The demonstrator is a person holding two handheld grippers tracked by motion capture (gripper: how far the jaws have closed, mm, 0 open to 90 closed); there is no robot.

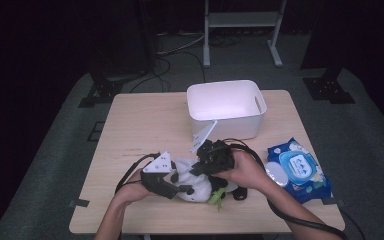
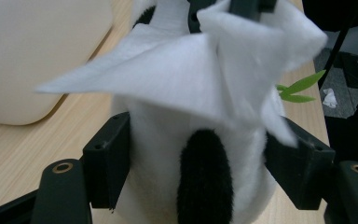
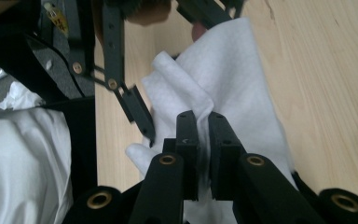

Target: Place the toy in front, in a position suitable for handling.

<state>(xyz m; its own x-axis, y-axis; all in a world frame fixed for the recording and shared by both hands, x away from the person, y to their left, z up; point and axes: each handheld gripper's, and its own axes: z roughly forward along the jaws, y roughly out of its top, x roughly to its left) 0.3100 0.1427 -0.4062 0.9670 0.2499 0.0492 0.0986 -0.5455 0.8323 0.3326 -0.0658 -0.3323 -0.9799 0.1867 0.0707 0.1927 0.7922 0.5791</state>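
A white-and-black panda plush (image 1: 196, 189) with green leaves (image 1: 217, 196) lies near the table's front edge. My left gripper (image 1: 181, 188) grips it from the left. In the left gripper view both jaws press the plush's (image 2: 168, 154) sides, so the left gripper (image 2: 203, 163) is shut on it. A white wipe (image 2: 182, 74) is draped over the top of the plush. My right gripper (image 1: 205, 162) comes in from the right, just above the plush. In the right gripper view the right gripper (image 3: 204, 126) is shut on a fold of the wipe (image 3: 233, 79).
A white plastic bin (image 1: 225, 125) stands at the back middle of the wooden table (image 1: 145, 120). A blue pack of wet wipes (image 1: 297, 170) lies at the right, with a white round lid (image 1: 276, 175) beside it. Cables trail from both grippers.
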